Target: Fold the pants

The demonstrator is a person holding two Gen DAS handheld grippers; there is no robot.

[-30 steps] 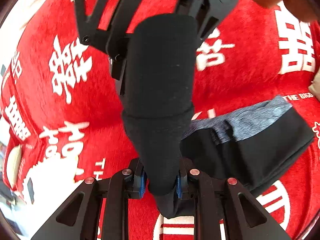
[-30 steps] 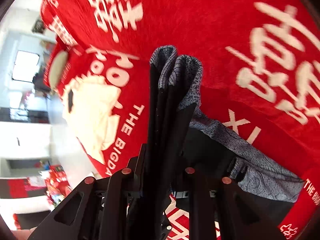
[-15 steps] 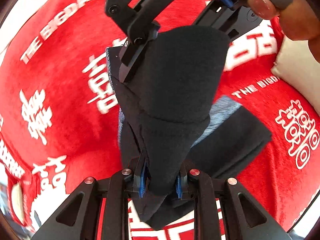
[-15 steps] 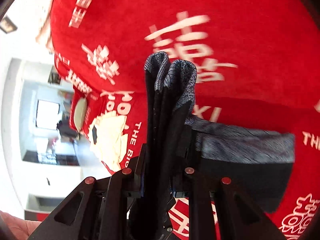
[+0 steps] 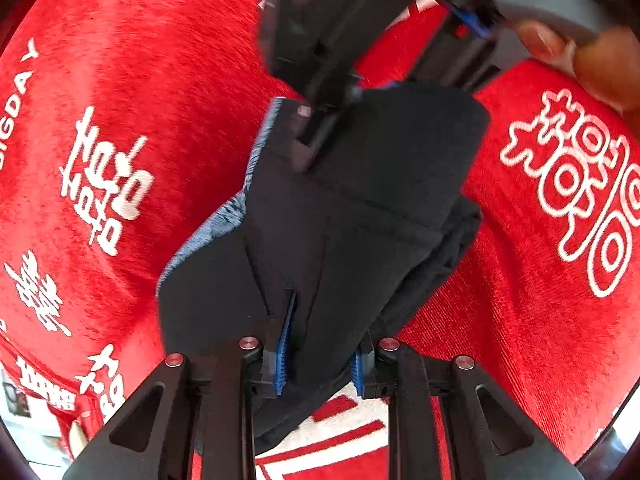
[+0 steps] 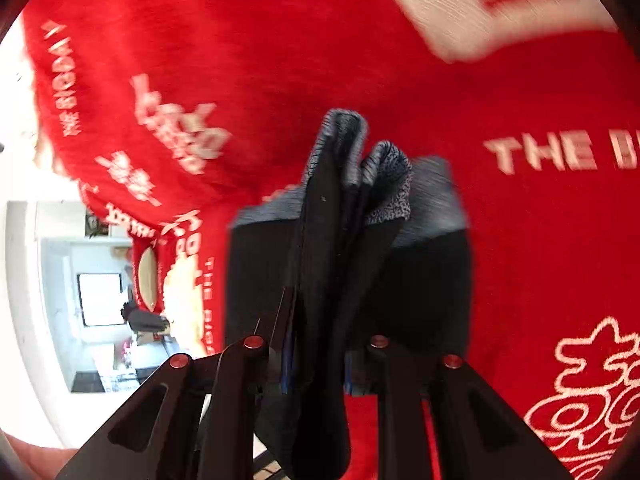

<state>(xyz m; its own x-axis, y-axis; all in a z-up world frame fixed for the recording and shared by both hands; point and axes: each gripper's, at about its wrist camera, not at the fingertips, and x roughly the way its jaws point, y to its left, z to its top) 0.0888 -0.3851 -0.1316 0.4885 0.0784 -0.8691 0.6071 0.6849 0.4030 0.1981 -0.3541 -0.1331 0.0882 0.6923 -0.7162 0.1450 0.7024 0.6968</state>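
Black pants (image 5: 360, 208) with a grey-blue waistband (image 5: 224, 216) hang bunched over the red blanket. My left gripper (image 5: 320, 360) is shut on a thick fold of the black cloth. At the top of the left wrist view my right gripper (image 5: 320, 128) pinches the far edge of the same fold, a hand (image 5: 600, 64) holding it. In the right wrist view my right gripper (image 6: 316, 360) is shut on a bundle of pants (image 6: 332, 260) whose grey waistband (image 6: 348, 148) sticks up past the fingers; the rest of the pants lies flat beneath.
A red plush blanket (image 5: 120, 80) with white characters and lettering covers the surface. A pale patch (image 6: 500, 12) lies at its far side in the right wrist view. Past the blanket's left edge is a bright room (image 6: 100, 300) with furniture.
Both grippers have swept sideways and down across the blanket, rolling as they went, carrying the held fold over the flat part of the pants. Both grips are unchanged.
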